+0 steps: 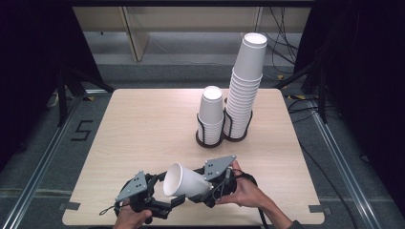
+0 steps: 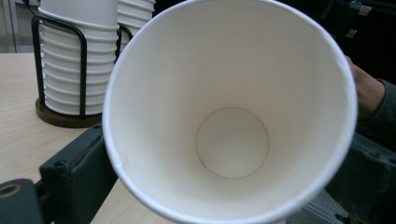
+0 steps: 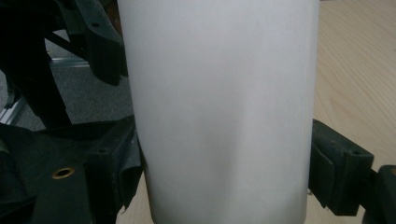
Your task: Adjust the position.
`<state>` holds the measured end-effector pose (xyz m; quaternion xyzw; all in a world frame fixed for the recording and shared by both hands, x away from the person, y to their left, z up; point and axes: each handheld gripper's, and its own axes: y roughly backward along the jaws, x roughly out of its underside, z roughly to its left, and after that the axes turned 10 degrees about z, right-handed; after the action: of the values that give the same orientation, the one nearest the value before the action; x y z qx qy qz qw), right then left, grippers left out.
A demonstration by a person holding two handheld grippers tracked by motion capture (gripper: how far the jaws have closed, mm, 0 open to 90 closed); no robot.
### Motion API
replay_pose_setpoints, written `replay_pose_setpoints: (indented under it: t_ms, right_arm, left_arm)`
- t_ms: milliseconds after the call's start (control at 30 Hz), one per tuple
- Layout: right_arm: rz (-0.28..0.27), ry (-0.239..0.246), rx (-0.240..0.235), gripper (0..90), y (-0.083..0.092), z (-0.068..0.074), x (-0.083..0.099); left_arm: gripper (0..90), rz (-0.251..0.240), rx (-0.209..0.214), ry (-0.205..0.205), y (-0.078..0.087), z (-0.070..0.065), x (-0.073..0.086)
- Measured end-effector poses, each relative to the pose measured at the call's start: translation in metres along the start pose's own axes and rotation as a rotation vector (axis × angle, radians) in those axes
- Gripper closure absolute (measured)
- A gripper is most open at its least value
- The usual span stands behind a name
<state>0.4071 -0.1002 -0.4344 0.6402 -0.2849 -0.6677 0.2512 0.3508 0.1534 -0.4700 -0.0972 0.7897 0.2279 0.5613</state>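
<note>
Cup (image 1: 184,181): lying sideways above the desk (image 1: 143,129), mouth facing the left claw (image 1: 165,202).
Right claw (image 1: 206,187): gripping the cup's body.
Left claw: jaws spread, flanking the rim.

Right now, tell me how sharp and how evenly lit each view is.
High view: sharp, evenly lit table, dark surroundings. Left gripper view: cup interior crisp, soft shading inside, its jaws slightly blurred. Right gripper view: cup wall too close, soft and featureless, with a faint grey shadow low down.
</note>
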Motion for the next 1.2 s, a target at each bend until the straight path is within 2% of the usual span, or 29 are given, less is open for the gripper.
replay_pose_setpoints:
  t_ms: [67, 100, 200, 300, 367, 433, 500, 600, 667, 867, 967, 1000, 1100, 1200]
  right_arm:
    - [0.001, 0.009, 0.0, 22.2, -0.002, 0.001, 0.0]
    - [0.0, 0.007, -0.005, 22.2, -0.003, 0.001, -0.001]
    - [0.001, 0.001, -0.011, 22.3, -0.006, 0.002, 0.0]
    - [-0.013, -0.008, -0.041, 22.2, -0.009, 0.003, 0.0]
    - [-0.013, -0.012, -0.039, 22.3, -0.011, 0.004, 0.0]
    - [-0.032, 0.005, -0.038, 22.3, -0.012, 0.002, 0.0]
    - [-0.03, -0.021, -0.048, 22.2, -0.013, 0.004, 0.001]
    - [-0.034, -0.014, -0.037, 21.7, -0.015, 0.004, 0.001]
    - [-0.024, -0.034, -0.05, 20.9, -0.017, 0.004, 0.002]
    - [-0.015, -0.056, -0.013, 16.9, -0.016, 0.004, 0.002]
    - [0.029, -0.045, 0.015, 19.2, -0.015, 0.006, 0.002]
    - [0.032, -0.046, 0.011, 22.8, -0.015, 0.007, 0.003]
    - [0.029, -0.04, 0.001, 24.1, -0.016, 0.008, 0.002]
    - [0.025, -0.037, -0.011, 24.5, -0.019, 0.009, 0.001]
  left_arm:
    - [5.0, -0.014, 0.009, 0.011, 0.0, -0.001, 0.0]
    - [4.9, 0.003, -0.011, 0.013, 0.002, -0.002, -0.001]
    - [4.9, -0.015, -0.014, 0.012, 0.0, -0.003, -0.001]
    - [4.6, -0.019, -0.023, -0.008, -0.001, -0.005, -0.001]
    - [4.8, -0.029, -0.026, -0.004, -0.001, -0.006, -0.002]
    - [6.4, -0.031, -0.028, -0.008, -0.001, -0.006, -0.001]
    - [7.2, -0.029, -0.032, -0.019, 0.0, -0.006, -0.002]
    - [11.2, -0.028, -0.017, -0.031, 0.0, -0.008, -0.002]
    - [13.9, -0.015, -0.028, -0.054, -0.001, -0.009, -0.002]
    - [14.1, -0.028, -0.038, -0.065, 0.002, -0.009, -0.004]
    - [14.1, -0.035, -0.045, -0.074, 0.004, -0.01, -0.006]
    - [14.0, -0.032, -0.047, -0.08, 0.004, -0.01, -0.006]
    - [13.1, -0.045, -0.045, -0.066, 0.004, -0.01, -0.006]
    - [11.7, -0.05, -0.057, -0.08, 0.002, -0.011, -0.005]
